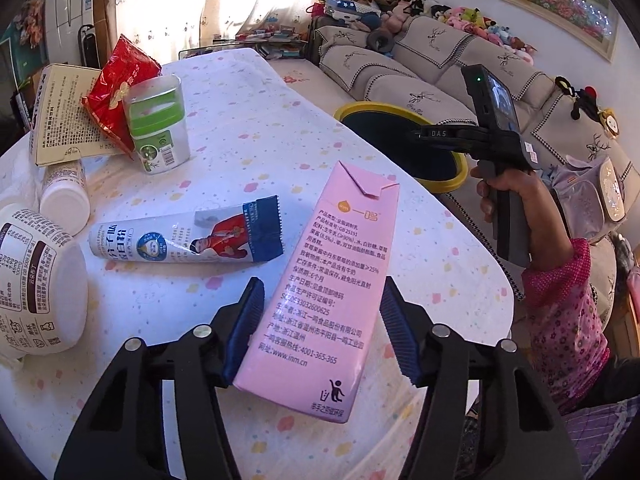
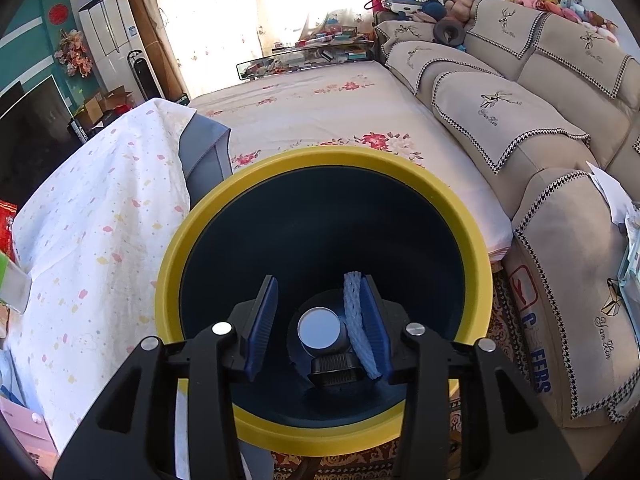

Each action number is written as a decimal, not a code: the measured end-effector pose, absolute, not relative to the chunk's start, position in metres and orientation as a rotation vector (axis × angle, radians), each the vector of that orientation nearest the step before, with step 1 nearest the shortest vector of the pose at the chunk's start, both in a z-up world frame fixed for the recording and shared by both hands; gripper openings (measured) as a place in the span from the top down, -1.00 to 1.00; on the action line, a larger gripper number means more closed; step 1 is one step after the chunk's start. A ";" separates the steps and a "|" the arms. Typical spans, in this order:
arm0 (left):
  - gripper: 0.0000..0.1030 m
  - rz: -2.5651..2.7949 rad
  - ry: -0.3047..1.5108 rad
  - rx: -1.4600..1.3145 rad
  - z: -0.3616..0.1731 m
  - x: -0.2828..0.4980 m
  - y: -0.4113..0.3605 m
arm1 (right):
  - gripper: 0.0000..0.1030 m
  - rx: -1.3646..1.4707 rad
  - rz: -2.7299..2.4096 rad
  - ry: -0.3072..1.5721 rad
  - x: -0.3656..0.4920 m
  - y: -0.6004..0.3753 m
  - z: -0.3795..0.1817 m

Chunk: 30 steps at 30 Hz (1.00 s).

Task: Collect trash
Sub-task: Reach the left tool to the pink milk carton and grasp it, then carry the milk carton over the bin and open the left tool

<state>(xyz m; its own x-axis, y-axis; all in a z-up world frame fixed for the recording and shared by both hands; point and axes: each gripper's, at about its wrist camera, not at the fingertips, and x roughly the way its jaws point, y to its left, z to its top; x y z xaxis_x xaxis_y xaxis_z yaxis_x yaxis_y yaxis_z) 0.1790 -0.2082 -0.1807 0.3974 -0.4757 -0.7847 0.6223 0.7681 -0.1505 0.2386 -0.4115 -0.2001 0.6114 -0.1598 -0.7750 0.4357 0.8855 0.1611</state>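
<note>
A pink drink carton lies askew on the spotted tablecloth between the pads of my left gripper. The left pad touches its edge near the base and the right pad's tip sits against its other edge. My right gripper hangs over the yellow-rimmed bin with its jaws apart. A white foam net sleeve clings to its right pad, and nothing is pinched between the pads. Down in the bin lie a white-ended container and a black cap. In the left wrist view the right gripper, held by a hand, is above the bin.
More rubbish is on the table: a blue-and-white sachet, a green-lidded jar, a red packet, a cardboard box, a small white bottle and a white cup. A sofa stands beyond the bin.
</note>
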 end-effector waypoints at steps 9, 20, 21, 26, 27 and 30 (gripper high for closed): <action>0.25 -0.702 0.911 0.190 -0.164 0.178 -0.213 | 0.20 0.364 -0.337 0.846 0.234 -0.411 -0.202; 0.25 -0.743 0.827 0.214 -0.126 0.185 -0.243 | 0.20 0.358 -0.351 0.765 0.190 -0.413 -0.178; 0.25 -0.750 0.826 0.216 -0.124 0.189 -0.250 | 0.20 0.354 -0.354 0.753 0.184 -0.413 -0.174; 0.25 -0.788 0.797 0.237 -0.112 0.209 -0.288 | 0.16 0.343 -0.389 0.686 0.149 -0.419 -0.153; 0.25 -0.799 0.794 0.237 -0.110 0.213 -0.297 | 0.14 0.342 -0.401 0.674 0.142 -0.421 -0.150; 0.25 -0.834 0.795 0.235 -0.105 0.229 -0.326 | 0.12 0.347 -0.426 0.648 0.124 -0.428 -0.143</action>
<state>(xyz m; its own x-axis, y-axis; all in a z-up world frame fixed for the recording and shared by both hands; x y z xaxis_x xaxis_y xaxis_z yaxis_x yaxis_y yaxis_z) 0.2293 -0.3260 -0.1047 0.4094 -0.5716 -0.7111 0.7379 0.6658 -0.1104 0.1238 -0.4276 -0.1429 0.7173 -0.2704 -0.6422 0.4822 0.8579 0.1774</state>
